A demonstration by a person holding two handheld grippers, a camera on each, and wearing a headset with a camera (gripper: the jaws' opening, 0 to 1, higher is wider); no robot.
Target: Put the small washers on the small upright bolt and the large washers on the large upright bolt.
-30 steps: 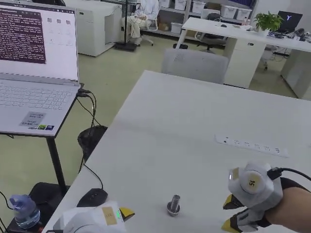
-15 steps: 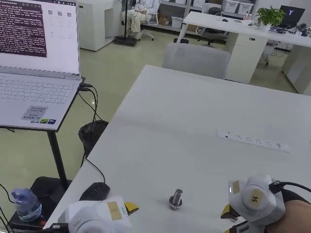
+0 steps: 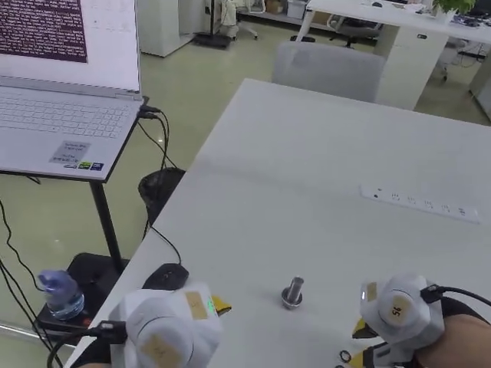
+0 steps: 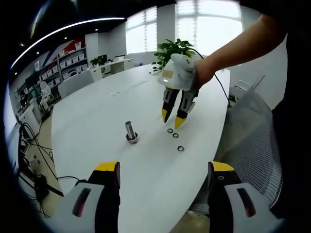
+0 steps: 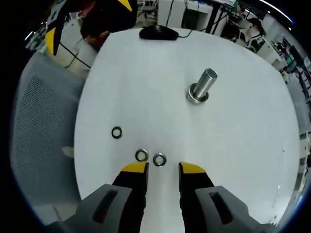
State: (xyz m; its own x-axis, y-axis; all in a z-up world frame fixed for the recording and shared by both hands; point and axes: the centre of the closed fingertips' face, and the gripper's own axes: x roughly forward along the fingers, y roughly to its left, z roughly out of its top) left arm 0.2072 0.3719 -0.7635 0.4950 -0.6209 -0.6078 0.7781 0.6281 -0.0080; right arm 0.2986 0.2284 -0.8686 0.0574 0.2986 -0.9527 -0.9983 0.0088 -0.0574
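- The bolt [image 3: 292,292] stands upright on its head on the white worktop [image 3: 307,176], near the edge closest to the person and between the two tools.
- Three washers [image 5: 141,155] lie flat on the worktop, apart from the bolt and on the right tool's side of it. None is on the bolt.
- In the right gripper view, two of the washers lie side by side just ahead of the jaw tips. The third lies alone farther off to the left and looks darker.
- The right tool [image 5: 163,167] points down at the worktop, with its tips just short of the pair of washers. Its jaws stand a narrow gap apart with nothing between them.
- In the left gripper view, the right tool hangs over the washers with its yellow tips just above the nearest one. I cannot tell whether it is touching.
- The left tool [image 4: 164,167] sits low at the near edge of the worktop and looks across at the bolt. Its jaws are spread wide and hold nothing.
- A black mouse [image 3: 165,276] rests at the worktop's left edge beside the left tool.
- A white power strip [image 3: 422,205] lies farther back on the right.
- An open laptop [image 3: 61,115] sits on a separate stand to the left, with a bottle [image 3: 60,294] on the base below it.
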